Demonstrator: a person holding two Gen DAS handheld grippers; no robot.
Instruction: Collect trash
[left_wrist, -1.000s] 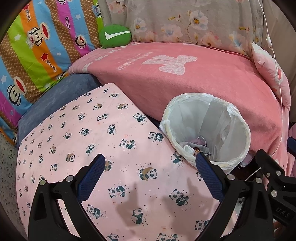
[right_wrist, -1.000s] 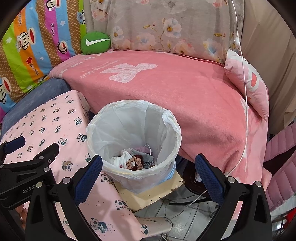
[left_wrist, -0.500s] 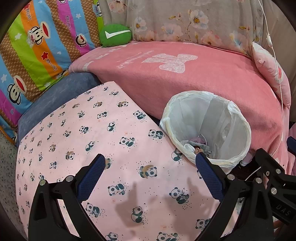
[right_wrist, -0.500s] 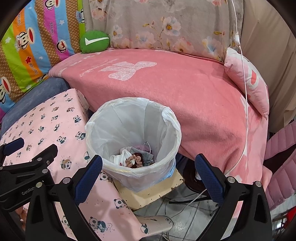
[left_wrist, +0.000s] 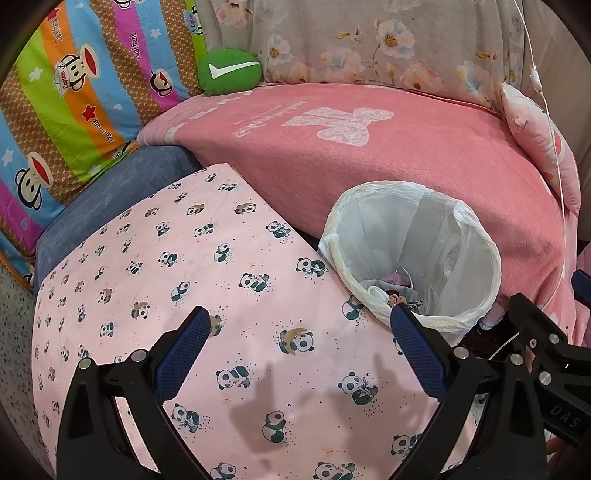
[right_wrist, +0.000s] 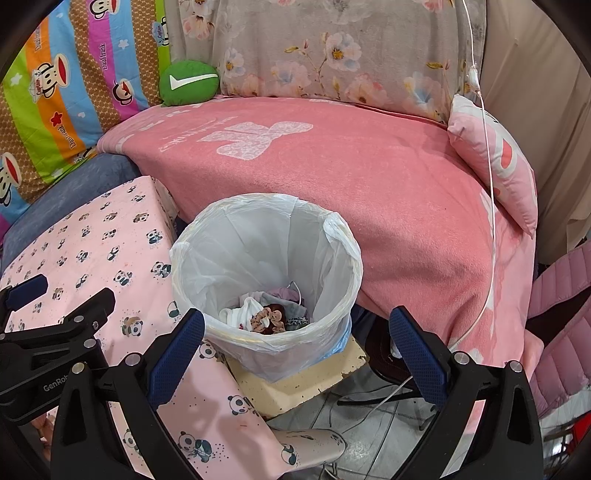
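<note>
1. At far left, a striped cartoon-monkey cushion (left_wrist: 74, 96) leans against the back, with a small green pillow (left_wrist: 229, 72) beside it.
2. In front lies the counter (left_wrist: 207, 280), covered in a pink panda-print cloth. No loose trash shows on its visible surface.
3. The left tongs (left_wrist: 299, 330) hover above that cloth, spread wide and holding nothing.
4. Just right of the counter stands the trash bin (right_wrist: 332, 321), lined with a white plastic bag (right_wrist: 258, 236). It rests on a cream block (right_wrist: 295, 384) on the tiled floor.
5. At the bottom of the bin lies the collected trash (right_wrist: 266, 317): crumpled white paper, brownish scraps and some fabric-like pieces. The bin is mostly unfilled.
6. The right tongs (right_wrist: 295, 328) hang over the bin's near rim, spread wide and empty.
7. Behind and to the right is a sofa under a pink blanket (right_wrist: 369, 177), with a pink pillow (right_wrist: 495, 158) at its far end.
8. Judging by this, the collecting looks finished or nearly so: the trash is in the bin and no more is in view.
</note>
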